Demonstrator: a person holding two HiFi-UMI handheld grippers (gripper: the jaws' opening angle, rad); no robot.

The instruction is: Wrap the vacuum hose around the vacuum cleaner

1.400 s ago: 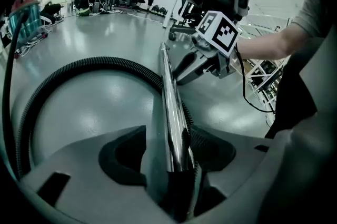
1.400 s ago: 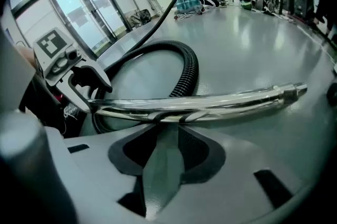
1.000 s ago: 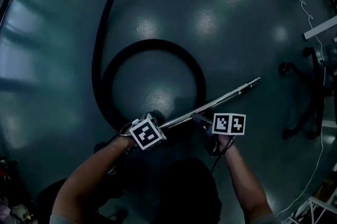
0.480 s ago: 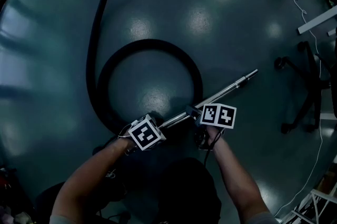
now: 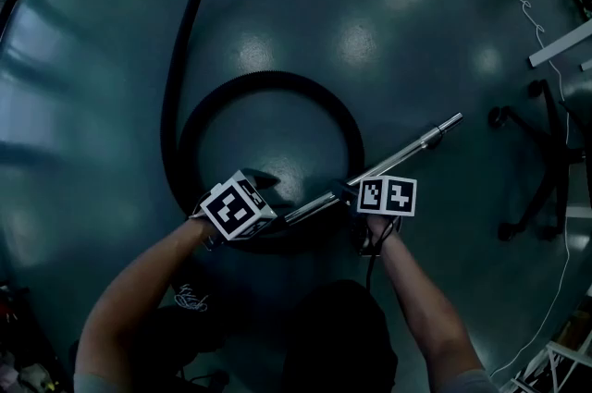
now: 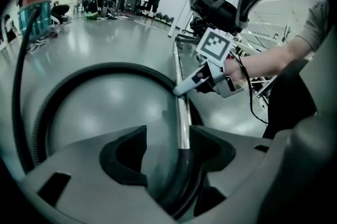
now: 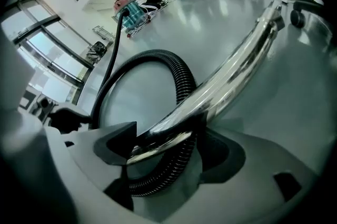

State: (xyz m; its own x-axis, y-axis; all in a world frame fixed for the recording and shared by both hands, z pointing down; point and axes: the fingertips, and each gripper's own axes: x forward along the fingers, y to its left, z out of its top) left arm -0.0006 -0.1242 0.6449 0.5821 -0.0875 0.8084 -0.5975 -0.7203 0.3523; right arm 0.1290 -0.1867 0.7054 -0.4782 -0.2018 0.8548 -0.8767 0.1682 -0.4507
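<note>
Status: hose (image 5: 268, 79) not yet wrapped, wand (image 5: 407, 151) in hand.
The left gripper (image 6: 168, 149) is clamped on the hose end where the chrome wand joins it. The right gripper (image 7: 168, 144) has its jaws apart, just been opening, with wand and ribbed hose loose between them. The hose lies in one loop on the floor (image 5: 416, 12), and the vacuum cleaner (image 7: 132, 11) is well apart. Risk: on one firm hold the wand may pivot and strike the floor, or the dragged loop may kink.
</note>
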